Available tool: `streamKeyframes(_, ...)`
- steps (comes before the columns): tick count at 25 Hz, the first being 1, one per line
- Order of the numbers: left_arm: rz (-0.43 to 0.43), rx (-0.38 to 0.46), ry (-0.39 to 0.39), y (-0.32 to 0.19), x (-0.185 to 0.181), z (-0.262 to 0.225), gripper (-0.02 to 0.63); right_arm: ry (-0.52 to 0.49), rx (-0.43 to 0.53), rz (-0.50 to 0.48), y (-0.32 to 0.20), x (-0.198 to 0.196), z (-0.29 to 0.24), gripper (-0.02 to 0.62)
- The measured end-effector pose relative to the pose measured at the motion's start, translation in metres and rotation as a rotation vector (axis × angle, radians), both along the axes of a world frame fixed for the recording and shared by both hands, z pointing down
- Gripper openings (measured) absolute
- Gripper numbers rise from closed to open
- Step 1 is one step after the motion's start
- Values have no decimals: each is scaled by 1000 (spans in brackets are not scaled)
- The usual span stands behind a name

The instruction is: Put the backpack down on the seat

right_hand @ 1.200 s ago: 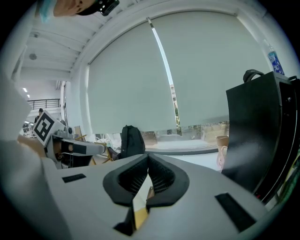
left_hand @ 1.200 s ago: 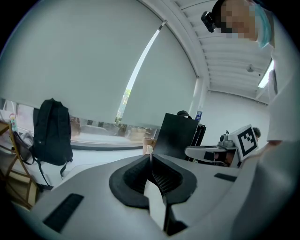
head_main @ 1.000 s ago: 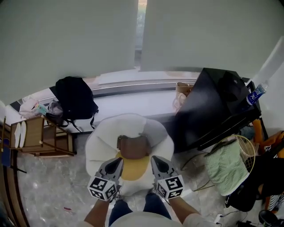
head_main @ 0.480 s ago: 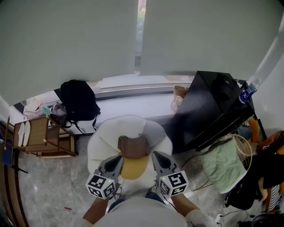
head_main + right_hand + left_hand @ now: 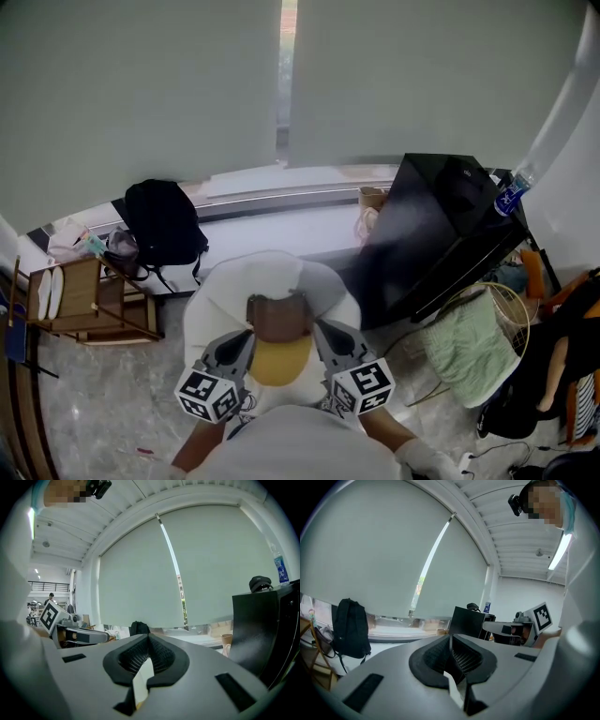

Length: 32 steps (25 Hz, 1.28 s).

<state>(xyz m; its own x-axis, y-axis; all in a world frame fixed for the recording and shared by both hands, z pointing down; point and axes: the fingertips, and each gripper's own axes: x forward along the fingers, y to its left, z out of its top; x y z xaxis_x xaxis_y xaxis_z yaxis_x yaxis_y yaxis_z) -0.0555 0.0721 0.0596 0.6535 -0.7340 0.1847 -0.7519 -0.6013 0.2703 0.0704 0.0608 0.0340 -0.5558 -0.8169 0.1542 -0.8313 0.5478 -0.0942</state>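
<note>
Two hands near level, abreast: left gripper, right gripper, jaws pinching white backpack straps.

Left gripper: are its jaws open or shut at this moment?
Shut. The left gripper is clamped on a thin white strip; the left gripper view shows no gap between its jaws.

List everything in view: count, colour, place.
white backpack: one, white with brown and yellow patches, held in front of the person
black backpack: one, black, upright on the window ledge, left
wooden rack: one, brown, floor, far left
cabinet: one, black, right
bottle: one, clear with blue label, at the cabinet's far corner
green cloth: one, pale green, lower right
left gripper: one, grey, shut on a white strap of the white backpack
right gripper: one, grey, likewise
</note>
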Motion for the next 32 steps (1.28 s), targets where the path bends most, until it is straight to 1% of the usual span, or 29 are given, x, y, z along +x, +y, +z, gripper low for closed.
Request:
streamKeyframes(6, 23, 8, -22, 1, 3, -4, 43, -8, 8, -11, 5, -4, -5, 31)
streamKeyframes(9, 26, 16, -18, 0, 5, -8, 43, -27, 4, -9, 4, -3, -7, 31)
streamKeyframes(12, 28, 20, -17, -1, 5, -10, 43, -6, 5, -7, 3, -2, -7, 31)
streamKeyframes(15, 24, 18, -15, 0, 3, -10, 43, 24, 4, -4, 4, -2, -6, 31)
streamKeyframes(19, 20, 16, -17, 0, 3, -11, 43, 5, -10, -7, 4, 0, -8, 31)
streamKeyframes(28, 11, 3, -12, 5, 1, -10, 43, 12, -19, -2, 7, 3, -7, 31)
streamKeyframes(32, 4, 0, -2, 6, 1, -9, 43, -2, -22, 9, 9, 4, -7, 31)
